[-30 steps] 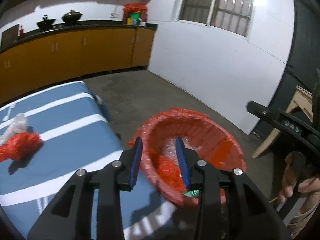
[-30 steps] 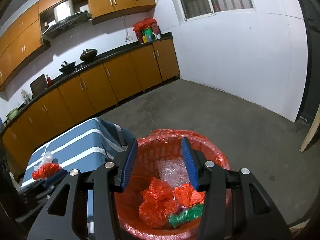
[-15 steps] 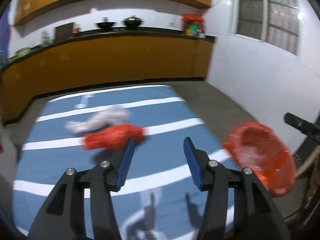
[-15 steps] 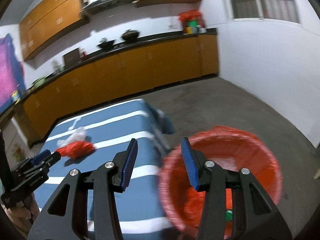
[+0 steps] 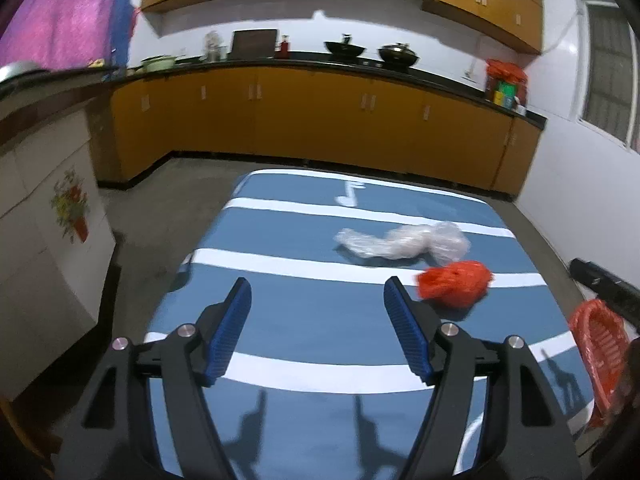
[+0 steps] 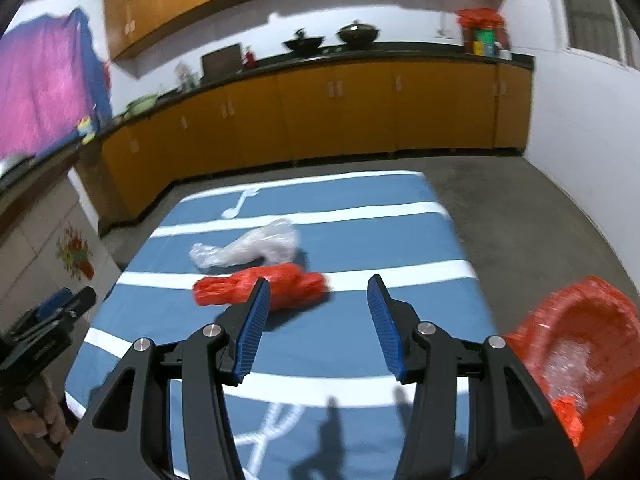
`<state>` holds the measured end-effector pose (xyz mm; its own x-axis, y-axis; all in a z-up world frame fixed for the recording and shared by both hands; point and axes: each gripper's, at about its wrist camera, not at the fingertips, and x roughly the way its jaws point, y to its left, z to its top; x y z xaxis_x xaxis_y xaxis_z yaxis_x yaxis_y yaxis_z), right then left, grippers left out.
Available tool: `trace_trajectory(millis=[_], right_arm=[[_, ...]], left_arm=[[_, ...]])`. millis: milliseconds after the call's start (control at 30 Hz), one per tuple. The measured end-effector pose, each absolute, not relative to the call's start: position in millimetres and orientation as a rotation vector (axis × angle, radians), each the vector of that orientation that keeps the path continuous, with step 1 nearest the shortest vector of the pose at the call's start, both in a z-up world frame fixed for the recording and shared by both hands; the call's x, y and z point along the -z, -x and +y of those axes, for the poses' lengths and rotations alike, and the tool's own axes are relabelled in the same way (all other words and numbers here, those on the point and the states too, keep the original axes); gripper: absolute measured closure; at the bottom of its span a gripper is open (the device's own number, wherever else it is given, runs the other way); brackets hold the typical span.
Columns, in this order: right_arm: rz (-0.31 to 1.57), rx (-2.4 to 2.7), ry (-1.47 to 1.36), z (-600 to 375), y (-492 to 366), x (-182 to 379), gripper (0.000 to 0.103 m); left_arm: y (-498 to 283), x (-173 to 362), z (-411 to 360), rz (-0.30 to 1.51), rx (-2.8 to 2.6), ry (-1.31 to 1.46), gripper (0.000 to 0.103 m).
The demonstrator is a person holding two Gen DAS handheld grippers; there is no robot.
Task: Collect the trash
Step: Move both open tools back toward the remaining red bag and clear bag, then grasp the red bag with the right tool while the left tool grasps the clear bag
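Both grippers hang above a desk [image 5: 304,304] covered with a blue cloth crossed by white stripes, and neither holds anything. The left gripper [image 5: 318,330] has its blue-padded jaws spread wide over the bare near part of the cloth, with the trash lying ahead and to its right. The right gripper [image 6: 316,322] is also spread wide; its left finger tip overlaps the near edge of a crumpled red plastic bag [image 6: 260,288] in that view, though whether it touches cannot be told. The red plastic bag [image 5: 454,282] lies on a white stripe toward the right side of the desk, and just behind it, touching or nearly so, lies a crumpled clear plastic bag [image 5: 404,242] [image 6: 248,248]. Off the desk's right edge stands a bin lined with a red bag [image 6: 576,344] [image 5: 598,344], which already holds clear and red wrappers. Orange kitchen cabinets [image 5: 320,120] run along the far wall.
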<state>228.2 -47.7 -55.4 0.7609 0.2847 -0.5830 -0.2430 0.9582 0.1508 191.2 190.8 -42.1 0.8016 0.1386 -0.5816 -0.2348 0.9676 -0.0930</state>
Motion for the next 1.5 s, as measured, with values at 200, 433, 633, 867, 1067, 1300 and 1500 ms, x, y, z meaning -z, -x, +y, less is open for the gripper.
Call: trace_trajectory(millis=[200,433,633,867,1067,1300,1500], right_arm=[[0.696,-0.286,-0.044,3,-261,77,0.051],[0.759,-0.185,-0.044,33,-296,103,0.043],[0.778,-0.141,0.037,38,-297,116,0.038],[0.829,-0.139,-0.016,10,-276,129,0.033],[0.891,-0.169,-0.053,3,-280,140,0.046],[0.865,-0.232,-0.052,0,-279,133,0.068],[0.838,-0.237,-0.088,-25,-270,126,0.072]], left_arm=[[-184,44,226,0.603,-0.238,0.212,0.035],[-181,48,250,0.606,-0.267,0.243,0.035],[-184,56,256,0.617,-0.266,0.257,0.035],[-189,61,255,0.622,-0.249,0.256,0.035],[-197,57,247,0.622,-0.226,0.226,0.035],[-226,50,231,0.636,-0.173,0.187,0.035],[-272,49,197,0.666,-0.065,0.140,0.035]])
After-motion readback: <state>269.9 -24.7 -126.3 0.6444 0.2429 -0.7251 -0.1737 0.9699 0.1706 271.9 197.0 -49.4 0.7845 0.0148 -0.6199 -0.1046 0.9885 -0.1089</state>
